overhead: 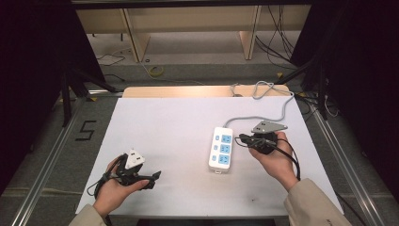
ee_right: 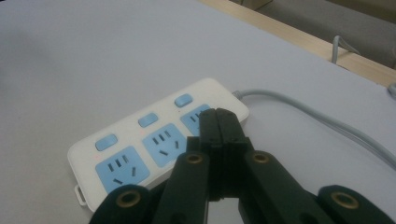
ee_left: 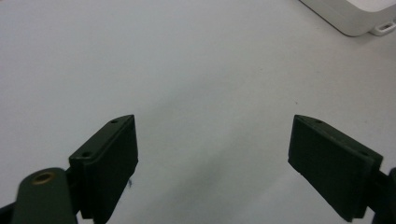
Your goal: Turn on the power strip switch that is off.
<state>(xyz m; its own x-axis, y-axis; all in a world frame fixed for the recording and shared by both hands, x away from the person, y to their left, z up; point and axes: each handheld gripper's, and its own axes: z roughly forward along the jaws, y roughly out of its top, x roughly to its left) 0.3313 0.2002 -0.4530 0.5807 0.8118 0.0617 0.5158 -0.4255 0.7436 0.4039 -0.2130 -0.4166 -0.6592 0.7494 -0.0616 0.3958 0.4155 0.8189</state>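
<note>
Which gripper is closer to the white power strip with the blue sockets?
The right gripper. It sits just beside the power strip, on its cord side, jaws shut. The left gripper is farther off, near the table's front left, jaws open.

Bare white table top (overhead: 169, 122) left of the power strip (overhead: 221, 149), its grey cord (overhead: 277, 110) behind.

The table (overhead: 179, 127) is evenly lit from above, while the surroundings are left dark. Soft shadows are cast under the power strip (overhead: 221, 149) and hands. All pictures are slightly soft and grainy. In the gripper views, the near jaws are blurred and no glare is seen.
</note>
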